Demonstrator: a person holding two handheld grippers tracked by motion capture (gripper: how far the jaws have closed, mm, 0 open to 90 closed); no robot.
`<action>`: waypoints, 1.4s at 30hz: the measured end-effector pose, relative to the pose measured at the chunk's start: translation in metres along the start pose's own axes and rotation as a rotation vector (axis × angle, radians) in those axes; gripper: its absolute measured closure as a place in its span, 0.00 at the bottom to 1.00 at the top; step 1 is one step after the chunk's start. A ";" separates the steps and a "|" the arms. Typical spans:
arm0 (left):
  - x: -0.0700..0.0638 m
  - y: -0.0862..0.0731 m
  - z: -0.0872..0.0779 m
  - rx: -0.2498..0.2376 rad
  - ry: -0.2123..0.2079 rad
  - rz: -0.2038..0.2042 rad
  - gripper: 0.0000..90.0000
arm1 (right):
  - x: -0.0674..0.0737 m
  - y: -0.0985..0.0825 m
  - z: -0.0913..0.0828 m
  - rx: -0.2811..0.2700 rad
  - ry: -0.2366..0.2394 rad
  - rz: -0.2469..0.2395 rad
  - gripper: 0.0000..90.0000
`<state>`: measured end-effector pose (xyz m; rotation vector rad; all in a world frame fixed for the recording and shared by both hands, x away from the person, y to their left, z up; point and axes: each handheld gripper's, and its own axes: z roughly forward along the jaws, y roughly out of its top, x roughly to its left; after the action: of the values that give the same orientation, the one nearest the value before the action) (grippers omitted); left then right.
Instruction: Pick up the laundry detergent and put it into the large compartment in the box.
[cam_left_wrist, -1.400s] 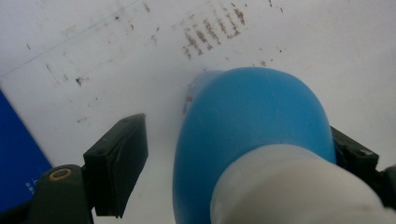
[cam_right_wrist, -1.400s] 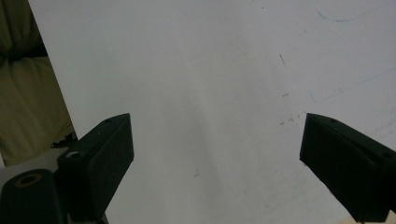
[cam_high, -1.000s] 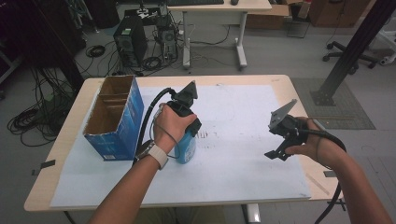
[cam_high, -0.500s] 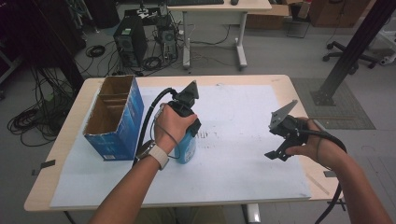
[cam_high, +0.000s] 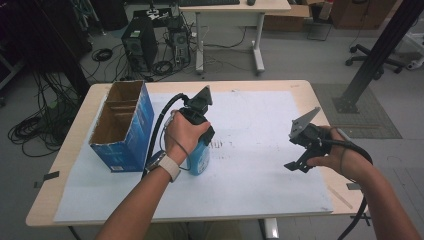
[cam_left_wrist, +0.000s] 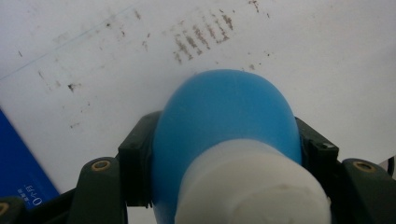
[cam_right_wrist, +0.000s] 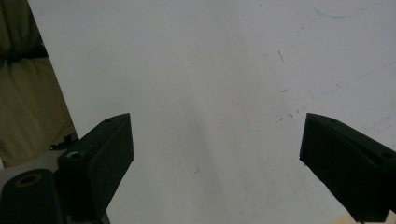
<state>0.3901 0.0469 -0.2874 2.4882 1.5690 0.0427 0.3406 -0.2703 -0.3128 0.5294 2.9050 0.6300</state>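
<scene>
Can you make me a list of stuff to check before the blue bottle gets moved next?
1. Left gripper shut on the blue bottle, jaws on both sides: ok.
2. Bottle's white cap on: ok.
3. Bottle standing upright on the white paper: ok.
4. Open blue box beside the bottle, apart from it: ok.
5. Right gripper open, holding nothing, out of the way: ok.
6. Whether the box has room inside: cannot tell.

Lab or office workroom: computer tower (cam_high: 141, 46), floor cables (cam_high: 35, 131), desk (cam_high: 235, 7), office chair (cam_high: 372, 55).
</scene>
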 end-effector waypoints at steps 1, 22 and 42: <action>0.000 0.000 -0.001 0.000 0.002 -0.002 0.41 | 0.000 0.000 -0.001 0.000 0.000 0.001 0.11; 0.008 -0.001 -0.045 -0.018 0.034 -0.012 0.41 | 0.001 0.000 -0.005 -0.002 -0.008 -0.002 0.11; 0.017 0.003 -0.097 -0.035 0.055 -0.031 0.41 | 0.001 0.005 -0.006 -0.003 -0.009 -0.009 0.11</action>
<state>0.3875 0.0756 -0.1929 2.4557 1.6138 0.1339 0.3403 -0.2679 -0.3050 0.5176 2.8962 0.6287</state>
